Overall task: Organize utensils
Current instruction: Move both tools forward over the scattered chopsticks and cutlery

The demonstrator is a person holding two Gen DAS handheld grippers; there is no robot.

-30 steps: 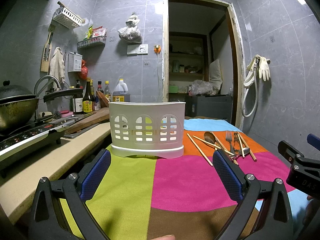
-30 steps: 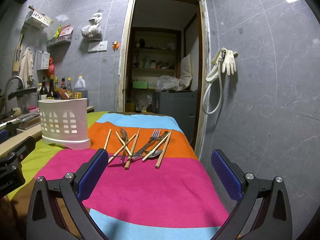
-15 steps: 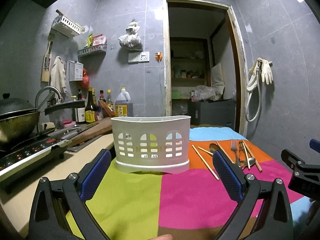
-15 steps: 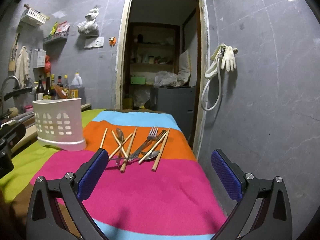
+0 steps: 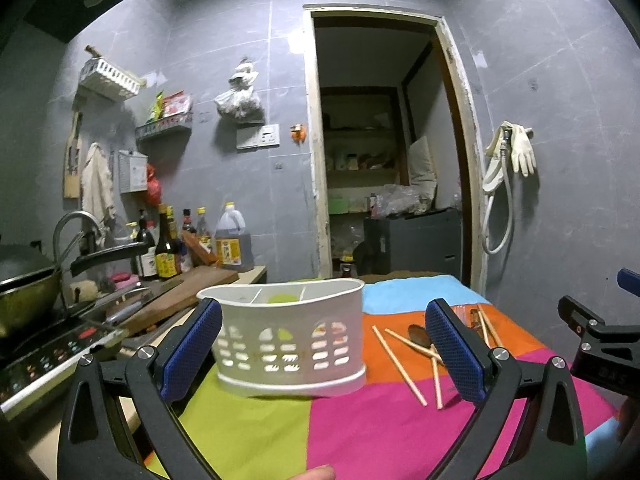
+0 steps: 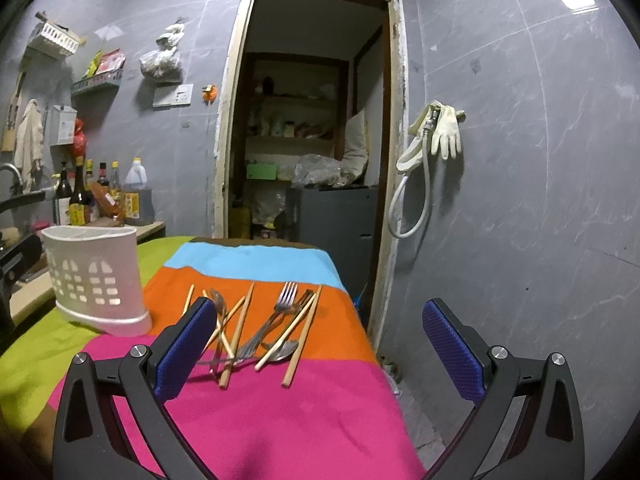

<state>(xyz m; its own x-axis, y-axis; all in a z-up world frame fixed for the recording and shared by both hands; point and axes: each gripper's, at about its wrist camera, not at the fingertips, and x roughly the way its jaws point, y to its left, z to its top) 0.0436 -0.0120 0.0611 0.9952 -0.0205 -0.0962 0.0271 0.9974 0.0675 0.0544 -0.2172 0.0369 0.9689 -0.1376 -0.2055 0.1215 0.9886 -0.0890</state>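
Two pairs of tongs are hovering above the table with its colour-blocked cloth, each with blue-padded black fingers spread wide and gripping nothing. The left tongs are pointing level at the white perforated plastic utensil holder, which is standing upright on the lime-green patch where it meets the orange and pink ones; the holder is sitting framed between the two pads without touching either. The right tongs are aiming just to the right of the holder, toward the loose pile of utensils lying on the orange and pink stripes.

That pile is showing several pale wooden chopsticks crossed over one another, a silver metal fork with tines pointing away from the camera, and a metal spoon with its bowl near the pink stripe; all are lying flat, to the right of the holder and apart from it.

The left wrist view is revealing the holder's inner dividers and its empty-looking compartments, and a fingertip at the bottom edge, while its right pad is hiding part of the pile. The right wrist view is showing the whole pile clearly, but only the holder's outside. The right tongs' black frame is appearing at the edge of the left view.
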